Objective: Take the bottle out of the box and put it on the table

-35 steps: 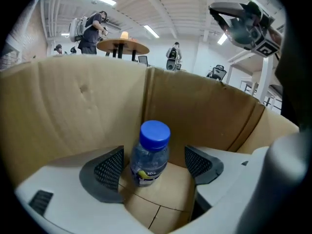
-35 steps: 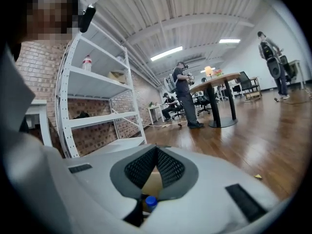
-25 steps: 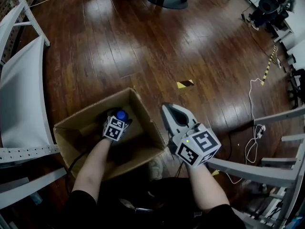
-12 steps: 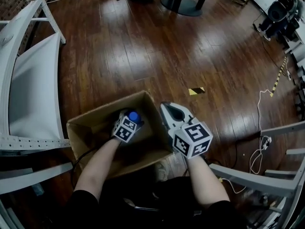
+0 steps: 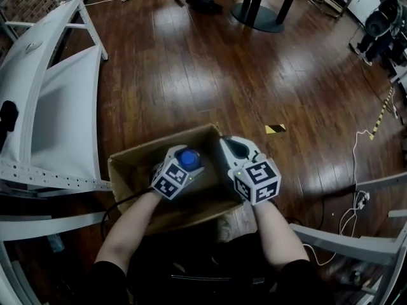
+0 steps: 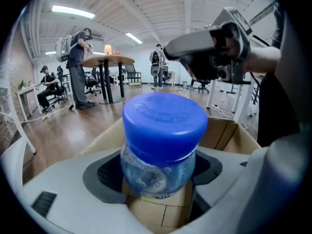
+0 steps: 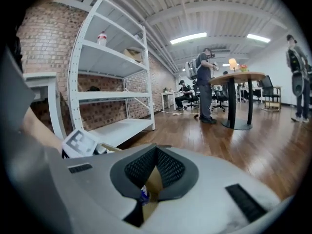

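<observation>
A clear bottle with a blue cap [image 5: 189, 158] sits upright between the pads of my left gripper [image 5: 185, 162], which is shut on its neck. It hangs over the open cardboard box [image 5: 137, 154], with the cap about level with the box's rim. In the left gripper view the bottle [image 6: 165, 130] fills the middle, the box's inside shows below it, and the left gripper [image 6: 163, 177] clasps it under the cap. My right gripper [image 5: 232, 146] rests at the box's right wall. In the right gripper view the right gripper [image 7: 156, 152] has its tips together, with cardboard visible behind the gap.
The box stands on a dark wooden floor. A white metal shelf unit [image 5: 57, 107] is at the left and a white frame [image 5: 343, 240] at the lower right. Cables [image 5: 362, 199] lie on the floor at the right. A yellow-black tape mark [image 5: 275, 129] is beyond the box.
My left gripper has risen with the bottle from deep in the box to rim height. The right gripper has shifted left, onto the box's right wall.
</observation>
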